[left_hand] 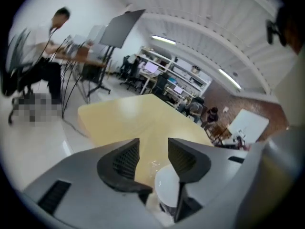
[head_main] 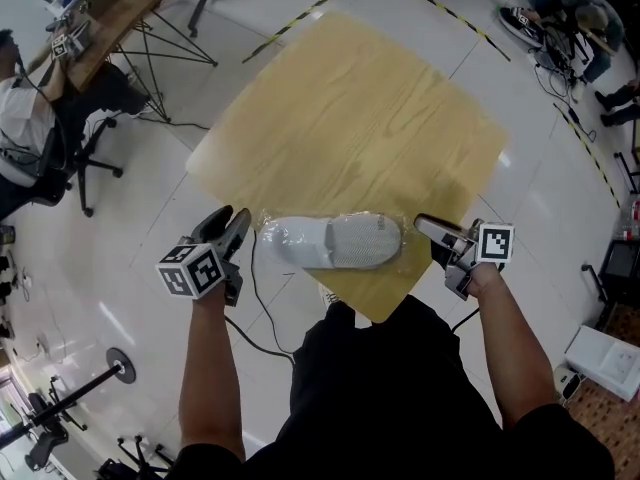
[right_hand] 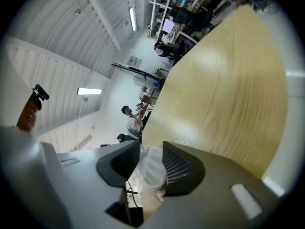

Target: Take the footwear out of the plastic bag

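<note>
While the slipper (head_main: 335, 241) lies sealed in its clear bag (head_main: 265, 230) on the near corner of the tabletop (head_main: 370, 118), a hand-held gripper waits at each end of it. The left hand-held gripper (head_main: 232, 226) is just beside the bag's left end. Its own view shows the jaws apart and bare tabletop through the gap, with the slipper's white rounded end low between them and neither pad pressing on it. The right hand-held gripper (head_main: 432, 234) is at the bag's right end. Its jaws also stand apart, though less widely, and a crumple of bag film sits in the gap. I judge that film to be lying loose there, not clamped.

The slipper looks light and soft, with a padded, textured upper and a flat sole, so it should give under the pads without damage. The bag is thin, glossy film. It will likely be slippery, wrinkle easily and slide over the slipper when pulled. A sound plan, by my reading, is to pinch loose film clear of the slipper at one end. The other hand-held gripper can then take the slipper by its rim or the edge of its sole, where there is something firm to bite. I cannot tell which end of the bag is open.

No brand, label or print on the slipper or bag can be read, and the only markings are the square patterns on the cubes
</note>
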Motion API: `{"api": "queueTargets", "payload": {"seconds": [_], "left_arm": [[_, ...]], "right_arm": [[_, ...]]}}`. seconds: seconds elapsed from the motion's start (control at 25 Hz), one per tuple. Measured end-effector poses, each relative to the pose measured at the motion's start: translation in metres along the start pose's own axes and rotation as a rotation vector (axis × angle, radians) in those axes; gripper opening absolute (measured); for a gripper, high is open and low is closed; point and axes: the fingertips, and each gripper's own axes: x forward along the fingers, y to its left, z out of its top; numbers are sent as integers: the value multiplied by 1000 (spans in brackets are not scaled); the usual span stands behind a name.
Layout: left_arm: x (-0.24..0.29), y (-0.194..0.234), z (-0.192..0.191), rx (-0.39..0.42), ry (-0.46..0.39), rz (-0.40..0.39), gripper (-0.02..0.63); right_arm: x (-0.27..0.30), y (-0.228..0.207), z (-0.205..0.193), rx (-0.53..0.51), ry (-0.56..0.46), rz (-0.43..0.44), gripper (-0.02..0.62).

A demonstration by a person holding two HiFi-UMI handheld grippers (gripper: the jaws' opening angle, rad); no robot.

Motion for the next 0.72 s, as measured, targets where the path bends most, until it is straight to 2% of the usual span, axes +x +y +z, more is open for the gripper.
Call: {"api": "queueTargets", "payload": {"seconds": [0.08, 0.2, 0.24, 0.28, 0.32, 0.36, 0.44, 0.52, 0.72], "left_arm": [[-1, -42, 2, 306, 52, -62, 169], [19, -102, -38, 833, 252, -192, 169], [26, -112, -57, 977, 332, -223, 169], [33, -119, -75, 1085, 404, -248, 179], [37, -123, -87, 1153, 460, -269, 198], [41, -126, -95, 1183, 494, -288, 214], [45, -130, -99, 1190, 523, -311, 256], [49, -130, -100, 1199, 545, -318, 256], [57, -132, -107, 1215, 625, -347, 255]], "right_arm": [[-3, -4, -12, -27, 35, -71, 74], [2, -18, -43, -42, 137, -167, 66], [4, -21, -49, -41, 149, -185, 55], [6, -24, -53, -29, 152, -198, 43], [9, -26, -57, -13, 155, -208, 35], [11, -27, -60, 3, 164, -215, 40], [16, -28, -65, 27, 192, -214, 96], [20, -28, -65, 41, 203, -206, 143], [31, -28, -60, 37, 177, -238, 196]]}}
